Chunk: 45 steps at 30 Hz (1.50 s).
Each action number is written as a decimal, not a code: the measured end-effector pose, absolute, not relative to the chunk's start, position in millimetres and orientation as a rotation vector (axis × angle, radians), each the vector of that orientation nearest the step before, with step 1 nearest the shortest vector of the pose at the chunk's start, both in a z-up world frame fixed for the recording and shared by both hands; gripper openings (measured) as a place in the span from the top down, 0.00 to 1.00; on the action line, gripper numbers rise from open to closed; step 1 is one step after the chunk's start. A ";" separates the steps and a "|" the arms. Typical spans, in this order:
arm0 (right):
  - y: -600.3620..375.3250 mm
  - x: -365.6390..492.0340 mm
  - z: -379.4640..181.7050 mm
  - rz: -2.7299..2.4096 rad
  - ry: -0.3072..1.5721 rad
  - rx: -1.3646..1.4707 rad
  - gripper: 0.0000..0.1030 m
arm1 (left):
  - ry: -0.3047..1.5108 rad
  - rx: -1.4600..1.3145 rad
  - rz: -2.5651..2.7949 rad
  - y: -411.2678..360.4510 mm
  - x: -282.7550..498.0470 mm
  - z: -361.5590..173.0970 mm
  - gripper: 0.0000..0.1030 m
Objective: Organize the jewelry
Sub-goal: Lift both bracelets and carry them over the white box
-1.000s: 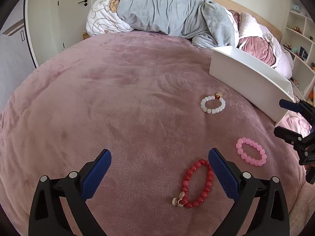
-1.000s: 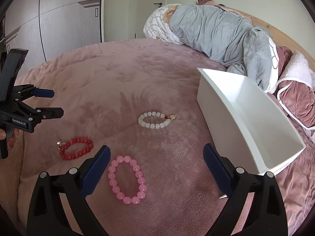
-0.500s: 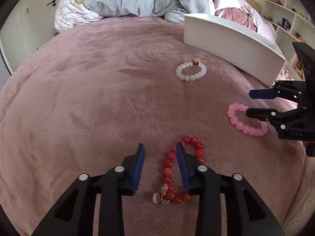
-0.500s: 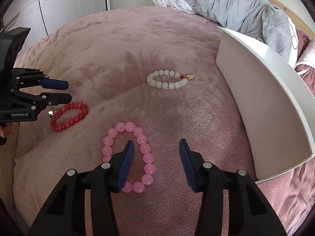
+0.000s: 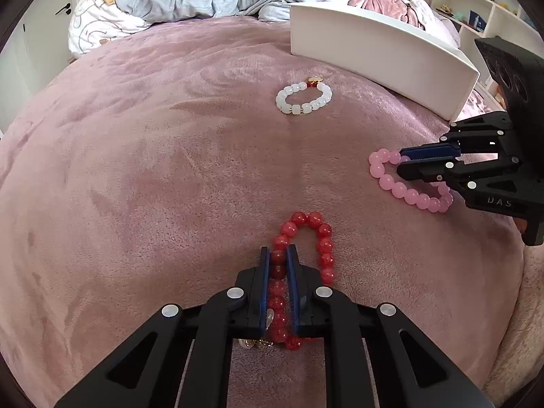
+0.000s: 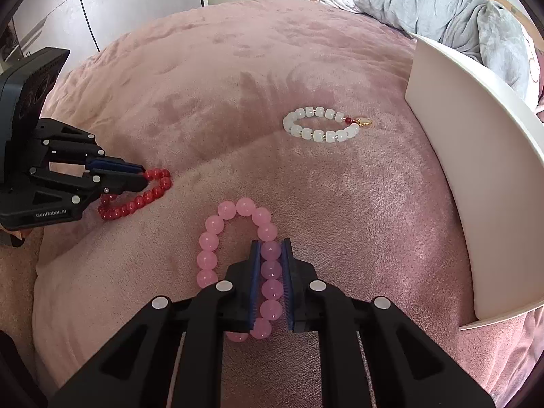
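Your left gripper (image 5: 278, 255) has its 2 fingers closed on one side of the red bracelet (image 5: 321, 238), several beads pinched in a row between the pads. Your right gripper (image 6: 271, 248) is closed the same way on the pink bracelet (image 6: 210, 238). Both bracelets lie on the pink blanket (image 5: 153, 170), on the near side of the white box (image 6: 476, 176) and apart from it. The white bracelet (image 6: 323, 125) lies untouched, nearer the box than the other 2. Likely next comes the lift toward the box. Round beads may roll out of a grip along the strand; the hanging loops could swing and catch the box rim; the red bracelet's gold charm (image 5: 258, 341) may snag the plush pile.
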State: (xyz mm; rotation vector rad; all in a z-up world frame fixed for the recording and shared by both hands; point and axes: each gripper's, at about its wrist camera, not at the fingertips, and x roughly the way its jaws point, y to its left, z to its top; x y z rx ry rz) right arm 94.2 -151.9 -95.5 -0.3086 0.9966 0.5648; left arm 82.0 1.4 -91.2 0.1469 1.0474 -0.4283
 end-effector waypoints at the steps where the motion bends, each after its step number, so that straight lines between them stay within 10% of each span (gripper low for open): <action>1: -151.9 93.5 -92.3 0.564 0.983 -0.305 0.88 | 1.040 0.153 -0.424 0.8 81.3 -89.9 0.86; 45: -334.8 111.6 54.8 0.227 0.399 0.100 0.88 | 0.752 0.129 -0.595 -172.9 217.0 118.8 0.86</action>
